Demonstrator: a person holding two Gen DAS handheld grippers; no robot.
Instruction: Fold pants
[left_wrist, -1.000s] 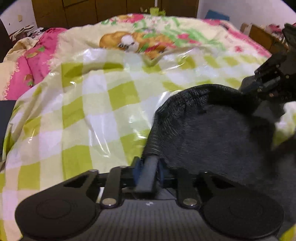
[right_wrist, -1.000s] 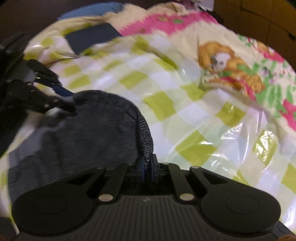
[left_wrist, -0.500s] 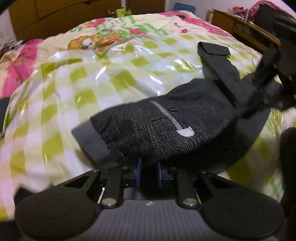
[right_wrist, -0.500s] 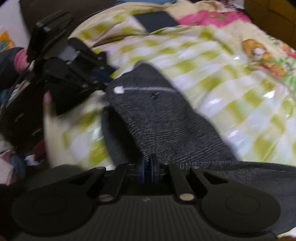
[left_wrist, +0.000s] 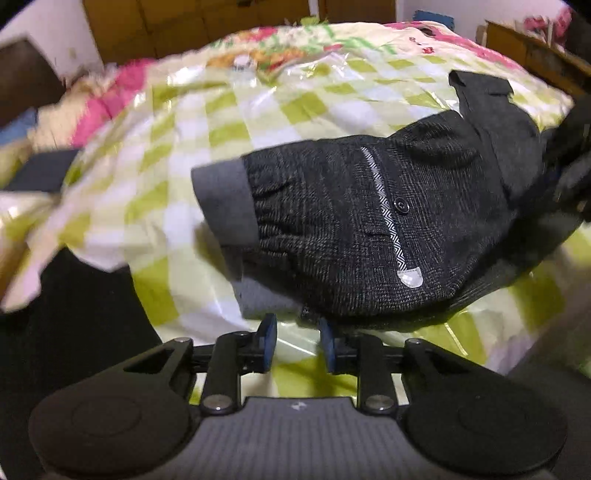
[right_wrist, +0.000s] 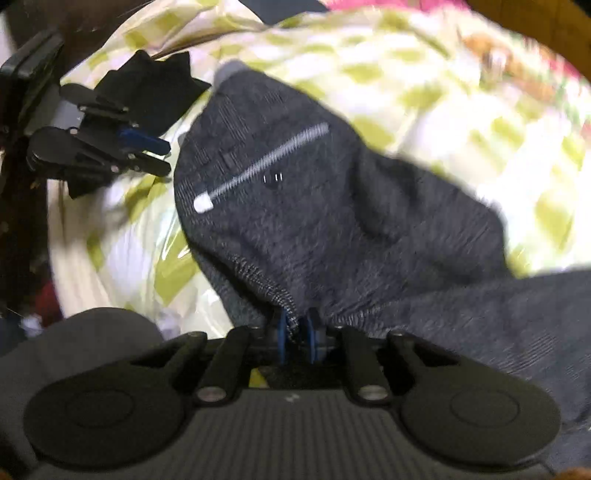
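Observation:
The dark grey knit pants (left_wrist: 369, 221) lie folded over on the green-checked plastic sheet (left_wrist: 207, 122), grey cuff at the left, a white-trimmed pocket strip with a button on top. My left gripper (left_wrist: 297, 341) is open and empty, just in front of the pants' near edge. It also shows in the right wrist view (right_wrist: 155, 155), open beside the pants. My right gripper (right_wrist: 297, 341) is shut on the pants' elastic edge (right_wrist: 280, 295). In the left wrist view it is a dark blur at the right edge (left_wrist: 572, 162).
The sheet covers a bed with a floral and pink quilt (left_wrist: 122, 85). Wooden cabinets (left_wrist: 199, 22) stand behind it, and a wooden bedside unit (left_wrist: 535, 55) at the back right. A dark flat object (left_wrist: 40, 173) lies at the left. The bed edge drops off at the lower left.
The pants were swung over and laid down folded on the sheet. My left gripper has opened and let go of the fabric. The right gripper still holds its edge.

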